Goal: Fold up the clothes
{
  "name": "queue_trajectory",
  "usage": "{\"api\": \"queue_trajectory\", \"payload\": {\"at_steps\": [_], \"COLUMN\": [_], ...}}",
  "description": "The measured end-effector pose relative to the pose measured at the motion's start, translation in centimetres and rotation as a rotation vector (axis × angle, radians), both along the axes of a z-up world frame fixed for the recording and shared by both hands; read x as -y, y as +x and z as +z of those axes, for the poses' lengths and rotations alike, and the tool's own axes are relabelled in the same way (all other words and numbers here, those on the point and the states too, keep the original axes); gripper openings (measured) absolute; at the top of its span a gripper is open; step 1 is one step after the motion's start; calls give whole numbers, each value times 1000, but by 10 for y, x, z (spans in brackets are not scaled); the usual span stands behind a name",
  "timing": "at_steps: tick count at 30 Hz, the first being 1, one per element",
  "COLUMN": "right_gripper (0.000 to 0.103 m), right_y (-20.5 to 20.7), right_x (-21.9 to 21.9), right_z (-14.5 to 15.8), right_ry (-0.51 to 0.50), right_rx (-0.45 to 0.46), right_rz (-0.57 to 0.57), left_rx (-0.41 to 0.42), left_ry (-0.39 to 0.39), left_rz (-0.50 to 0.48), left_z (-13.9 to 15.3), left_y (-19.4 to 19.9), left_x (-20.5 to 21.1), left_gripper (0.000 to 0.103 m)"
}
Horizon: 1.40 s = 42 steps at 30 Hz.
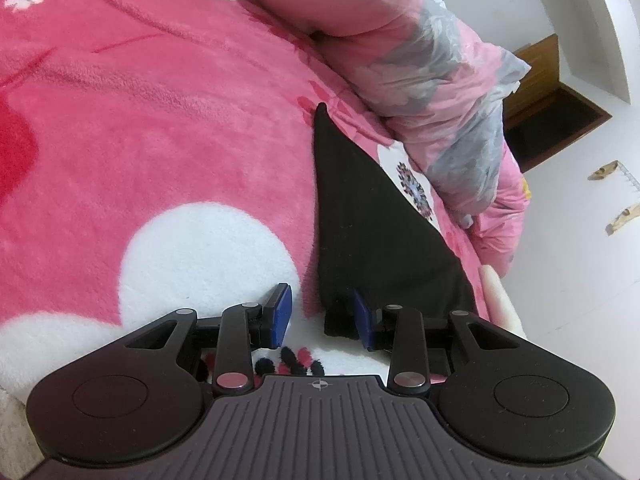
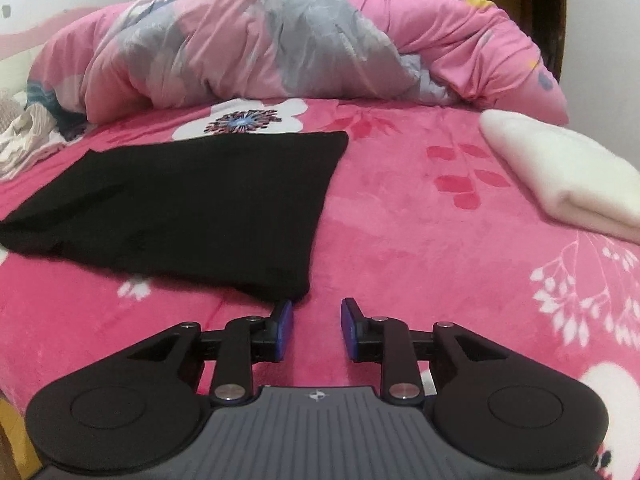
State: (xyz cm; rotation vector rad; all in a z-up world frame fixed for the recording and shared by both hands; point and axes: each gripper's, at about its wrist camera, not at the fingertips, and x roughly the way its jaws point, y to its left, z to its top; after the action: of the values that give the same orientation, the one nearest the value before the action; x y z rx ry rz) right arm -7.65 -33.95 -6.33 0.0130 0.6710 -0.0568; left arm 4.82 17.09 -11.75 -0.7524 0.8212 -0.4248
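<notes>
A black garment (image 2: 192, 200) lies flat and folded on the pink fleece blanket (image 2: 400, 240). In the right wrist view my right gripper (image 2: 316, 316) hovers open just short of the garment's near right corner, with only blanket between its fingers. In the left wrist view the same black garment (image 1: 372, 220) runs away from me as a long wedge. My left gripper (image 1: 320, 312) stands open at its near end. A corner of the cloth sits beside the right pad (image 1: 362, 316), and the pads do not press on it.
A rumpled pink and grey duvet (image 2: 260, 48) is heaped along the far side of the bed. A folded cream cloth (image 2: 560, 172) lies at the right, and a striped cloth (image 2: 24, 136) at the far left. Beyond the bed's edge are white floor and a wooden cabinet (image 1: 552, 100).
</notes>
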Motion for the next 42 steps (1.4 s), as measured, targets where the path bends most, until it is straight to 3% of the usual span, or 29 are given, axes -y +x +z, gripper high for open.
{"api": "queue_trajectory", "payload": {"at_steps": [9,17,19,20,22,27,29,33,39,41,42], "right_gripper": [26,26,20,8,5,4,4,4,4,5,5], "right_y": [-1,5,8,8,5,-7,-8,-1,-8,-12,-13], "right_x": [-16,-6,-9,-13,-19,-20,-23,-22,-14,-6,0], "right_z": [6,3,-1,-1,0,18,16,2,6,13,18], "right_ry": [-118,-43,-67,-102,-175,-343,-426,-496,-422,-365,-287], "right_rx": [14,-1,4,10,26,105,104,69,49,32,24], "right_rz": [129,177,197,209,238,302,332,328,186,94,45], "left_rx": [-6,-8,-6,-5,-6,-10,-13,-13,-7,-4,-2], "left_ry": [16,32,37,40,45,51,52,57,39,25,18], "left_rz": [8,7,9,10,11,9,6,0,-14,-20,-24], "left_z": [1,1,2,2,2,3,3,5,2,1,0], "left_y": [1,2,1,1,1,1,2,2,3,3,3], "left_x": [2,3,4,4,5,5,4,5,1,-1,-2], "left_gripper": [35,35,35,35,35,34,34,34,34,34,34]}}
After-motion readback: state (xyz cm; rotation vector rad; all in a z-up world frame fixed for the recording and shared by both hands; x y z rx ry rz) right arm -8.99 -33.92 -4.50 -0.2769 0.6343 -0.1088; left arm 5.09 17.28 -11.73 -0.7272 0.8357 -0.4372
